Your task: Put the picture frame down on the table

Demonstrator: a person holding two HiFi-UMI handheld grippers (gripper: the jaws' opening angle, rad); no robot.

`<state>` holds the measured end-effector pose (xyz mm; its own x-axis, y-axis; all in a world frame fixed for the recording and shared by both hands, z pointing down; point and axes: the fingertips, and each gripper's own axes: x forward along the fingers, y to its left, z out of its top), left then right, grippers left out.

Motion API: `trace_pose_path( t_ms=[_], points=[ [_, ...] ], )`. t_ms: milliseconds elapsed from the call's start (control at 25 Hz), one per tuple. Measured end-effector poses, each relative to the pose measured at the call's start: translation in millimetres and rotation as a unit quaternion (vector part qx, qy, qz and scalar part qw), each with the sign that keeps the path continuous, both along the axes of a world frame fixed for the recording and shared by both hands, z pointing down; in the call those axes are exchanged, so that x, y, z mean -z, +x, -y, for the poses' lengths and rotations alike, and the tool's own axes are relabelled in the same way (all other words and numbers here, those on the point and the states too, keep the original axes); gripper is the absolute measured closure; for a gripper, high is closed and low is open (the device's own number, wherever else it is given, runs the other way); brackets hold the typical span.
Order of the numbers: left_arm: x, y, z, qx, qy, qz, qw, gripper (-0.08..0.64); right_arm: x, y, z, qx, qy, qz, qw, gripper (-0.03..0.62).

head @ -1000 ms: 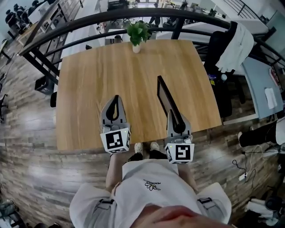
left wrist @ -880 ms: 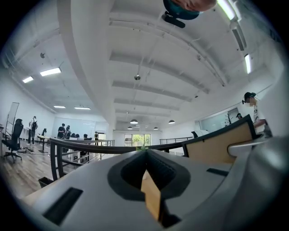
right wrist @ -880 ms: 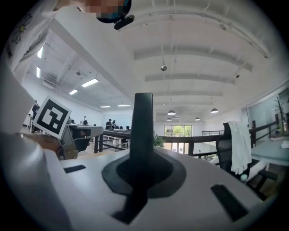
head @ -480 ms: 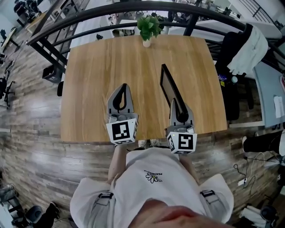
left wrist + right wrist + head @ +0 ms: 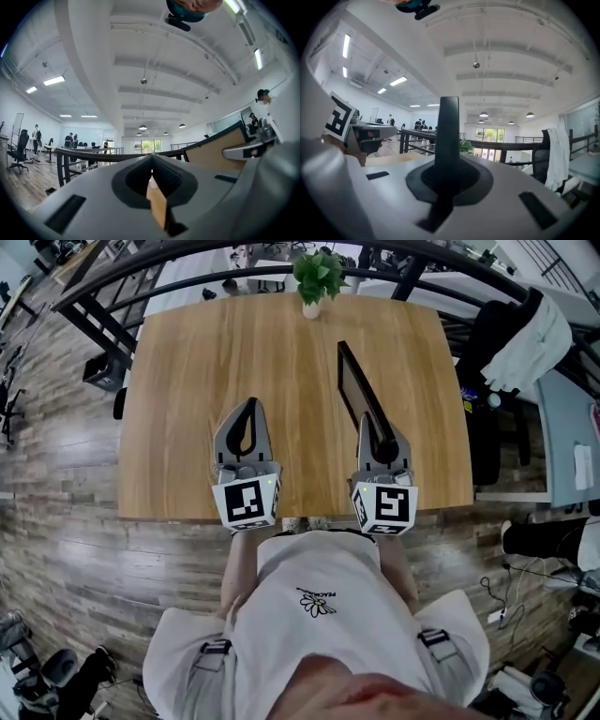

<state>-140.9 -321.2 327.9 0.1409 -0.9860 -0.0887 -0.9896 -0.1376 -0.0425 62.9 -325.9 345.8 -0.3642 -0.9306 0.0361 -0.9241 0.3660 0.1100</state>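
The frame (image 5: 361, 395) is standing on edge over the right half of the bench (image 5: 187, 381), running away from me toward the plant (image 5: 317, 276) at the far side. My right claw (image 5: 375, 437) is pinching its near end, and in the right gripper view the dark rim (image 5: 447, 136) is rising straight up out of the closed jaws. From above I cannot tell whether its lower edge is touching the wood or hanging just clear of it.

My left claw (image 5: 247, 413) is pressed together on nothing, pointing level over the bench well to the left of the frame. Its own view is showing only a sliver of wood through the slot behind the tips (image 5: 152, 176), with the frame's tan side (image 5: 213, 149) off to the right.

I am judging the frame as stiff, thin and fairly light, but long for a one-ended grip, so the far end is likely pulling down and twisting against the pads. The rim looks smooth and narrow and could slip or swivel if I tilt fast. If there is glass in it, a drop flat onto the wood could crack it. I am treating the rim as the only safe hold, never the flat panel. A second hold by the left claw further along the top edge would steady it while I tip it over.
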Motion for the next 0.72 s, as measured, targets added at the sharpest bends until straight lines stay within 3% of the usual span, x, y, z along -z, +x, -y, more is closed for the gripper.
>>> trace_pose_path(
  t_ms=[160, 280, 360, 520, 560, 720],
  points=[
    [-6, -5, -3, 0.010, -0.007, 0.002, 0.9999, 0.544, -6, -10, 22, 0.017, -0.005, -0.095, 0.995, 0.574],
    [-10, -11, -5, 0.017, -0.012, 0.005, 0.9998, 0.544, -33, -21, 36, 0.036, -0.025, -0.224, 0.974, 0.574],
    [-12, -14, -7, 0.021, -0.015, 0.005, 0.9997, 0.545, -55, -28, 36, 0.052, -0.025, -0.322, 0.945, 0.574],
    [-17, -16, -7, 0.033, -0.019, -0.001, 0.9993, 0.544, -99, -42, 29, 0.084, 0.012, -0.498, 0.863, 0.572],
    [-19, -14, -7, 0.035, -0.020, 0.004, 0.9992, 0.543, -110, -44, 27, 0.089, 0.015, -0.520, 0.849, 0.572],
    [-31, -4, -14, 0.031, -0.031, 0.020, 0.9988, 0.544, -155, -48, 20, 0.110, -0.006, -0.569, 0.815, 0.571]
  ],
)
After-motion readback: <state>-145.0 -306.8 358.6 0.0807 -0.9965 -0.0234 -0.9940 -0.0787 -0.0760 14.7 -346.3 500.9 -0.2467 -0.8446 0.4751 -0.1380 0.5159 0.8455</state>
